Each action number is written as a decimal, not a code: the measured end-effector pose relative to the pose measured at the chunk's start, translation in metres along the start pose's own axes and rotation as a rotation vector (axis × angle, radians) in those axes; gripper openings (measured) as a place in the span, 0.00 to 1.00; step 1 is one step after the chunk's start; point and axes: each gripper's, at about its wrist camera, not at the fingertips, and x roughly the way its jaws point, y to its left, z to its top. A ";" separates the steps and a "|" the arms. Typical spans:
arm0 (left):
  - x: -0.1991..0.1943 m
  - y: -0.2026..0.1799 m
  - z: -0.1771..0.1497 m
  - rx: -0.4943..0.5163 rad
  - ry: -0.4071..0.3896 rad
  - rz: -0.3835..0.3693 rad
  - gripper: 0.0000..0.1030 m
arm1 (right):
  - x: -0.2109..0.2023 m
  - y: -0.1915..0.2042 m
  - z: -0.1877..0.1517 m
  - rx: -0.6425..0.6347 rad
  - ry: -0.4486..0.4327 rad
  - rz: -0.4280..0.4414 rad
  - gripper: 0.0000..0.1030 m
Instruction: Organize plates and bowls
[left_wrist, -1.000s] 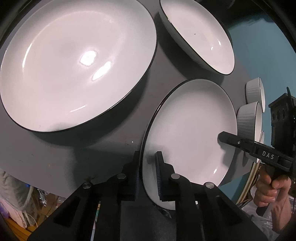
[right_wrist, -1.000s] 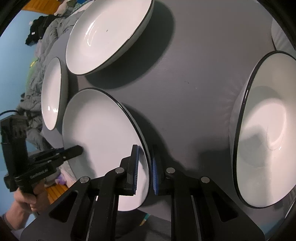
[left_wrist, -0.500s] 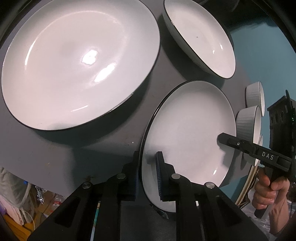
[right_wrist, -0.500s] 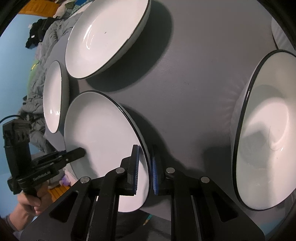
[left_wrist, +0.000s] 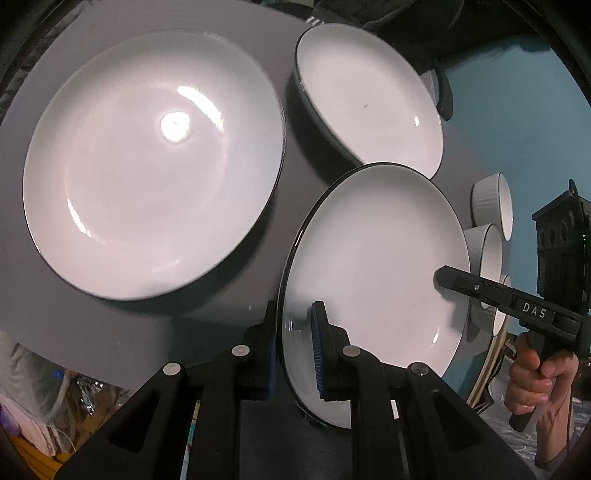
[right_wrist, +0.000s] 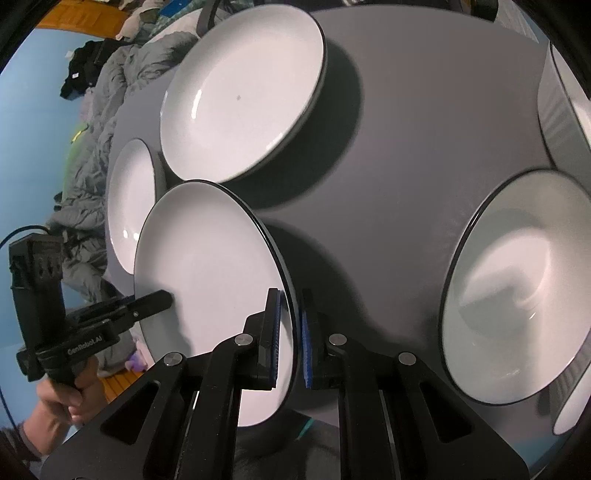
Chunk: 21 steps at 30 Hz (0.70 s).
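Observation:
Both grippers hold one white plate with a thin black rim (left_wrist: 373, 258), lifted off the grey table (left_wrist: 266, 258). My left gripper (left_wrist: 293, 347) is shut on its near rim. My right gripper (right_wrist: 290, 332) is shut on the opposite rim of the same plate (right_wrist: 207, 266), and it also shows at the right of the left wrist view (left_wrist: 443, 277). A large white plate (left_wrist: 151, 166) lies to the left on the table. A deeper white plate (left_wrist: 369, 96) lies behind; it also shows in the right wrist view (right_wrist: 243, 92).
White ribbed bowls (left_wrist: 493, 206) stand at the table's right side. In the right wrist view a large white bowl (right_wrist: 524, 288) sits close on the right and another bowl (right_wrist: 565, 110) behind it. Grey bedding (right_wrist: 99, 122) lies beyond the table.
The held plate has risen and tilted a little with both grippers. The table, plates and bowls have shifted down in both views.

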 end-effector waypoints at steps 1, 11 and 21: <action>-0.002 -0.001 0.003 0.003 -0.001 -0.001 0.15 | -0.002 -0.001 0.001 -0.001 -0.002 0.001 0.11; -0.015 -0.014 0.053 0.011 -0.043 0.004 0.15 | -0.013 -0.004 0.034 -0.010 -0.030 -0.012 0.11; -0.018 -0.026 0.114 0.027 -0.077 0.031 0.15 | -0.024 -0.006 0.081 -0.015 -0.051 -0.007 0.11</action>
